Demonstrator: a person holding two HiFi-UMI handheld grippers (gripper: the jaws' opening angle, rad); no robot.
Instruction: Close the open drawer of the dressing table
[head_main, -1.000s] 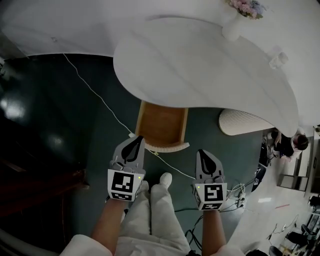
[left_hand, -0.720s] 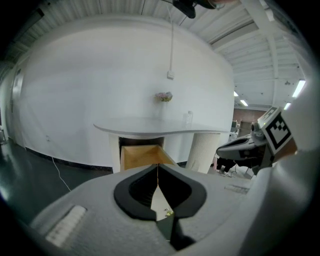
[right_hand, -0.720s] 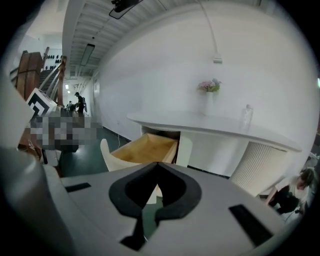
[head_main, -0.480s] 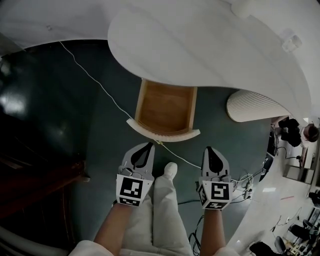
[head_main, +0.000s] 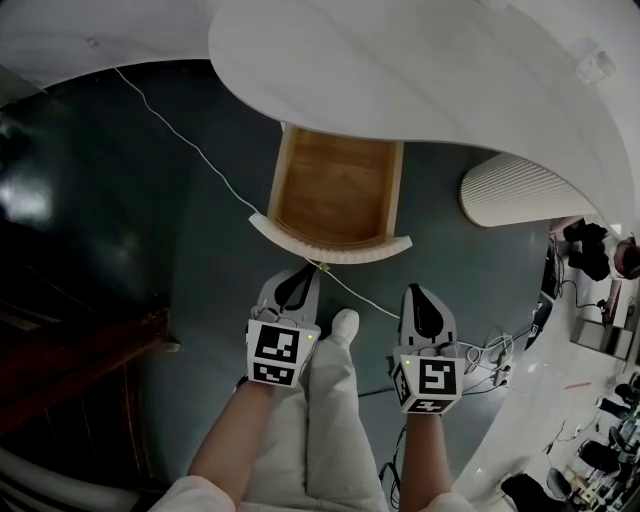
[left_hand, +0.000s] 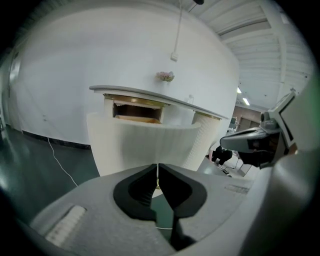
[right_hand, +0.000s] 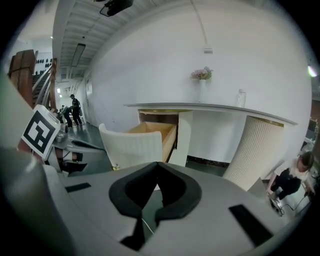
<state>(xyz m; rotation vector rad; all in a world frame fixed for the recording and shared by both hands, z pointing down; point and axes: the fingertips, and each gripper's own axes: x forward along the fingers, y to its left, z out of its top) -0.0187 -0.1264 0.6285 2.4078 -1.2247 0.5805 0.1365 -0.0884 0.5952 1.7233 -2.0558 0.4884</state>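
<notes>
The wooden drawer (head_main: 335, 198) stands pulled out from under the white dressing table top (head_main: 400, 70), its curved white ribbed front (head_main: 330, 245) facing me. In the head view my left gripper (head_main: 303, 273) is shut and empty, its tip just short of the drawer front. My right gripper (head_main: 420, 292) is also shut and empty, lower right of the front, a little farther off. The ribbed front (left_hand: 145, 145) fills the middle of the left gripper view beyond the left gripper (left_hand: 157, 166). The right gripper view has the drawer (right_hand: 142, 137) ahead and left of the right gripper (right_hand: 158, 164).
A thin white cable (head_main: 180, 140) runs across the dark floor and under the drawer front. A ribbed white pedestal (head_main: 525, 190) stands to the right of the drawer. More cables (head_main: 490, 362) lie on the floor at the right. My leg and shoe (head_main: 340, 330) are between the grippers.
The view has closed in on the drawer: it now sits lower and larger in the head view. Both grippers stay shut, and the left tip is nearer the drawer front.
</notes>
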